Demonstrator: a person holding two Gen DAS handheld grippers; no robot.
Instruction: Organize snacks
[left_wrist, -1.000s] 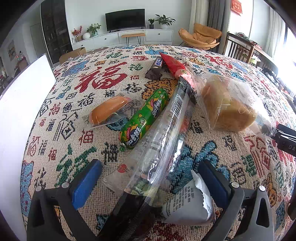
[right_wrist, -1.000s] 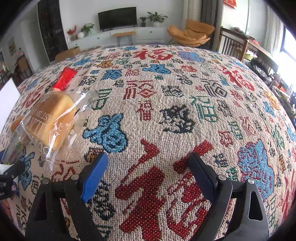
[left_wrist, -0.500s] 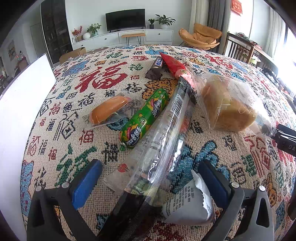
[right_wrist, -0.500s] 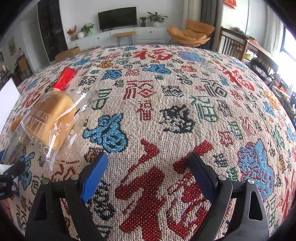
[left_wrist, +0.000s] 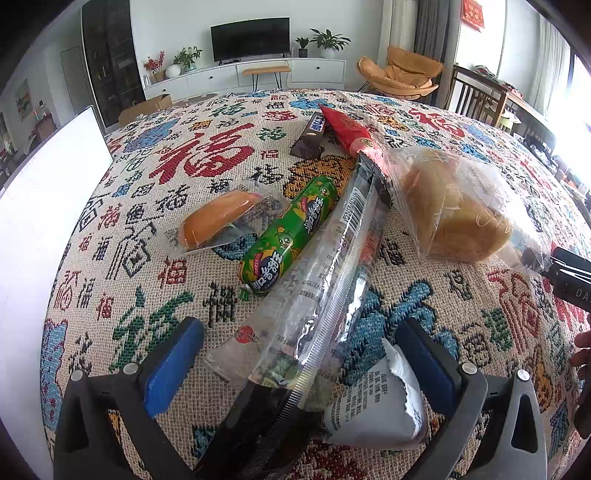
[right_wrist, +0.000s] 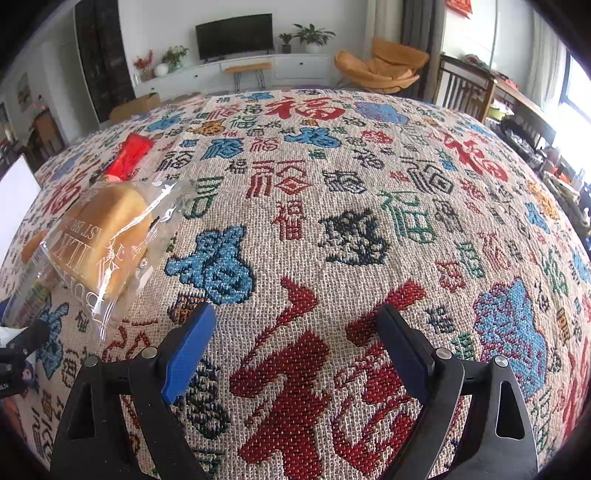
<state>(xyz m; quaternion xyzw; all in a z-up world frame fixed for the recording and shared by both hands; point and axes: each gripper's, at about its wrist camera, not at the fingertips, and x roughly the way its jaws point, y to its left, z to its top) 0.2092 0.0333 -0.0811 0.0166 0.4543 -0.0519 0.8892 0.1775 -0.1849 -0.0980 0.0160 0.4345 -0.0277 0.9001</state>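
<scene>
Snacks lie on a patterned tablecloth (left_wrist: 207, 155). My left gripper (left_wrist: 303, 350) stands open, its blue pads on either side of a long clear packet (left_wrist: 332, 266) and a white packet (left_wrist: 373, 402). Beyond them lie a green sausage roll (left_wrist: 288, 236), a small wrapped orange bun (left_wrist: 218, 221), a dark chocolate bar (left_wrist: 312, 136), a red packet (left_wrist: 347, 129) and a bagged bread loaf (left_wrist: 454, 206). My right gripper (right_wrist: 295, 343) is open over bare cloth, with the bread loaf (right_wrist: 110, 229) to its left and the red packet (right_wrist: 129, 157) farther back.
A white box wall (left_wrist: 40, 206) rises at the table's left edge. The right gripper's body (left_wrist: 569, 277) shows at the far right of the left wrist view. Chairs (right_wrist: 461, 88) stand beyond the table, and a TV cabinet (left_wrist: 251, 74) lines the back wall.
</scene>
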